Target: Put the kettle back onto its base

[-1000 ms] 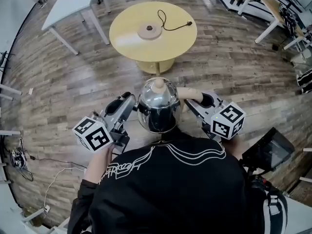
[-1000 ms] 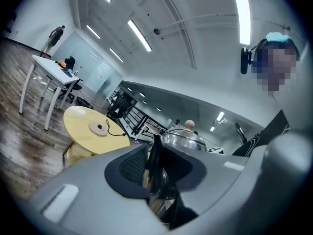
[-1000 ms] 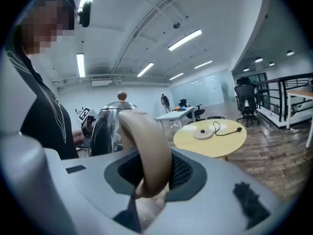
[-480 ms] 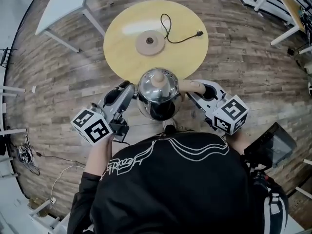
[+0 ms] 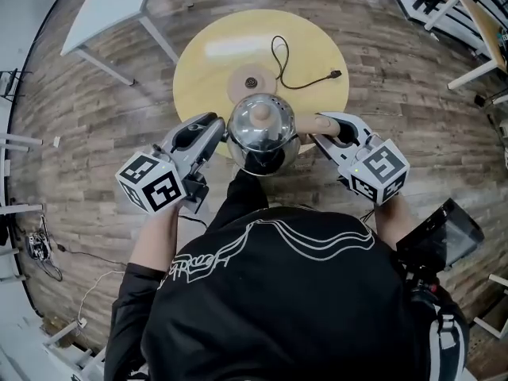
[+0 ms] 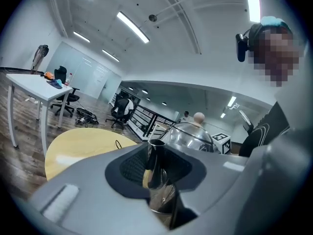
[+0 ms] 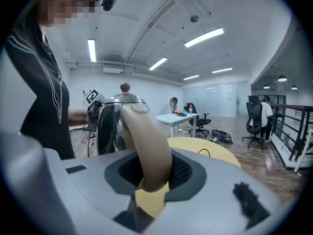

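A shiny steel kettle [image 5: 262, 133] with a tan knob hangs between my two grippers, over the near edge of the round yellow table [image 5: 202, 58]. My left gripper [image 5: 221, 130] is shut on the kettle's spout [image 6: 155, 160]. My right gripper [image 5: 321, 124] is shut on the tan handle [image 7: 146, 141]. The round kettle base [image 5: 248, 80] lies on the table just beyond the kettle, partly hidden by it, and its black cord [image 5: 305, 78] trails to the right. In the right gripper view the kettle body [image 7: 108, 124] shows behind the handle.
A white table [image 5: 111, 6] stands at the far left and white desk frames [image 5: 476, 50] at the far right. Cables [image 5: 36, 248] lie on the wooden floor at the left. A dark device [image 5: 440, 240] sits by my right side. People sit on office chairs [image 7: 257, 119] farther off.
Both grippers and the kettle have come forward together from over the floor to the table's near edge. The table and base are closer. Both grips are unchanged.
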The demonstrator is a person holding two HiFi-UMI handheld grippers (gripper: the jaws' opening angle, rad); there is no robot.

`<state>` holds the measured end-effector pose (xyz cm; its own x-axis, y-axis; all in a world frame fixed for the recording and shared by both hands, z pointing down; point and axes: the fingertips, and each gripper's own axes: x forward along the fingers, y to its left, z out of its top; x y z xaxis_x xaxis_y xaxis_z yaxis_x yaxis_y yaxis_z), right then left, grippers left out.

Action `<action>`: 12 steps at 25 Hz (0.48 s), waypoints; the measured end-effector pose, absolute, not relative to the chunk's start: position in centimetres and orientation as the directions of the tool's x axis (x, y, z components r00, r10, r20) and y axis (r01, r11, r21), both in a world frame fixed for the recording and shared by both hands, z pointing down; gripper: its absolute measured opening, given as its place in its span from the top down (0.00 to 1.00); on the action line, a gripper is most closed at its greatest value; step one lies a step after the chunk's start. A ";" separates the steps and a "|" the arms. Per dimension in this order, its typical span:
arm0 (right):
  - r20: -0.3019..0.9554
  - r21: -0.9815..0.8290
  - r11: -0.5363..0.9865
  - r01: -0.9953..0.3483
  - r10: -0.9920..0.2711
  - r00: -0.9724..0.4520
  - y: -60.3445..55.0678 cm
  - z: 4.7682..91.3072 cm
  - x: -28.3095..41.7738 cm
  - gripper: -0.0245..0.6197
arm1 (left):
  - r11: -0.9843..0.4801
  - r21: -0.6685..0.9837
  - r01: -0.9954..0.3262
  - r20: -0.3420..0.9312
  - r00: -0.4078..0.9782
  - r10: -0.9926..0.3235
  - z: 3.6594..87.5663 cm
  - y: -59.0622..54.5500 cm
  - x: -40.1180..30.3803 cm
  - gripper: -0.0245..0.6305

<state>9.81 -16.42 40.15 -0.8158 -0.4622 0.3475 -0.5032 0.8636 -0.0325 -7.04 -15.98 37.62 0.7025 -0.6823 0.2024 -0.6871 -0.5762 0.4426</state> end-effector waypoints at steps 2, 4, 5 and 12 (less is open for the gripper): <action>0.350 -0.023 0.860 -0.510 -0.471 -0.810 -17.7 40.6 9.2 0.81 | -0.586 0.434 -0.684 0.215 0.710 -0.671 38.2 -17.4 -7.6 0.83; 0.359 -0.018 0.854 -0.520 -0.480 -0.800 -19.1 41.0 8.7 0.81 | -0.592 0.431 -0.681 0.230 0.717 -0.658 38.8 -19.0 -8.0 0.83; 0.365 -0.018 0.850 -0.527 -0.485 -0.794 -19.9 41.2 8.4 0.81 | -0.594 0.431 -0.679 0.237 0.720 -0.652 39.2 -19.9 -8.2 0.83; 0.404 -0.019 0.822 -0.569 -0.514 -0.757 -26.4 43.6 7.2 0.81 | -0.608 0.447 -0.656 0.271 0.747 -0.607 41.8 -27.2 -9.5 0.84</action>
<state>7.17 -26.43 43.63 -0.7567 -0.5140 0.4040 -0.5686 0.8224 -0.0187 -9.53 -27.20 41.78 0.7471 -0.6068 0.2712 -0.6561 -0.6081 0.4470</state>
